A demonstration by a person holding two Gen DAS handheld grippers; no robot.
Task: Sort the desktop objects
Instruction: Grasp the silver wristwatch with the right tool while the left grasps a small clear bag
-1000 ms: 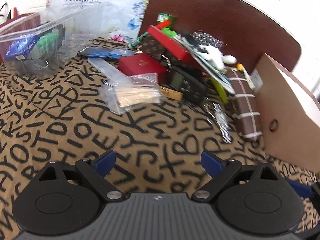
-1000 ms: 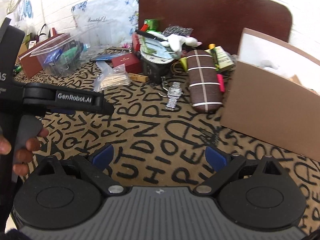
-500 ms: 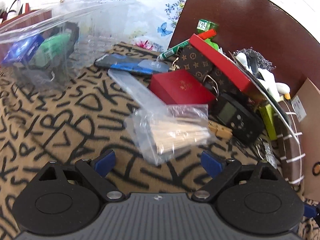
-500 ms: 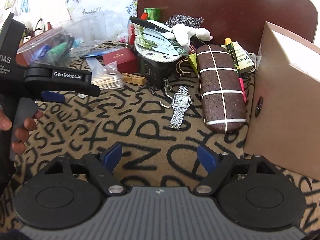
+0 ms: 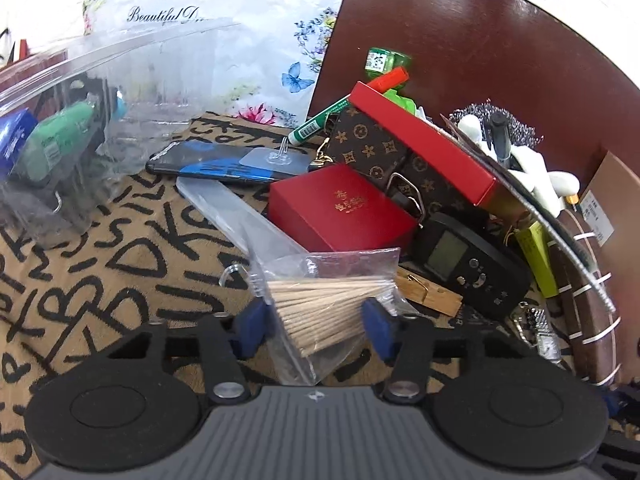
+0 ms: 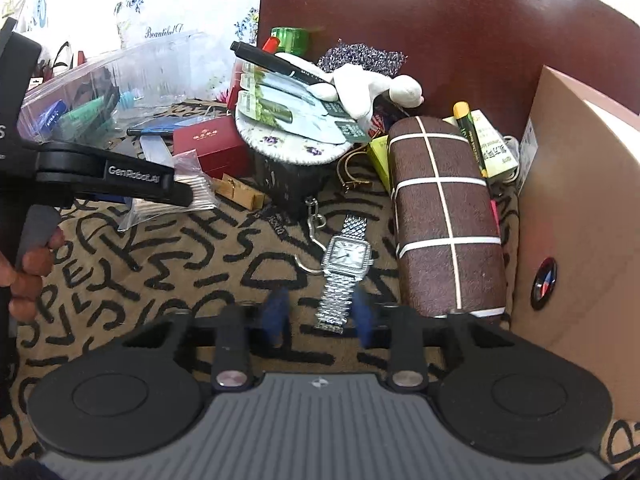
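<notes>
Tan desk covering [image 5: 120, 248] printed all over with black letters. Blue pads [image 5: 252, 324] on the black left hand-held gripper [image 5: 316, 322]; same blue on the black right hand-held gripper [image 6: 318, 312]. Clear plastic bag of pale wooden sticks [image 5: 324, 304]. Square red gift box with gold lettering [image 5: 340, 208]. Dark brown pouch with tan monogram pattern [image 5: 372, 152]. Long plain red box lid [image 5: 424, 140]. Black handheld device with grey screen [image 5: 468, 264]. Green marker with red cap [image 5: 348, 104]. Silver metal wristwatch with white face [image 6: 344, 268]. Brown case crossed by a white grid of lines [image 6: 444, 220]. White cloth with blue butterflies and flowers [image 5: 240, 40].
</notes>
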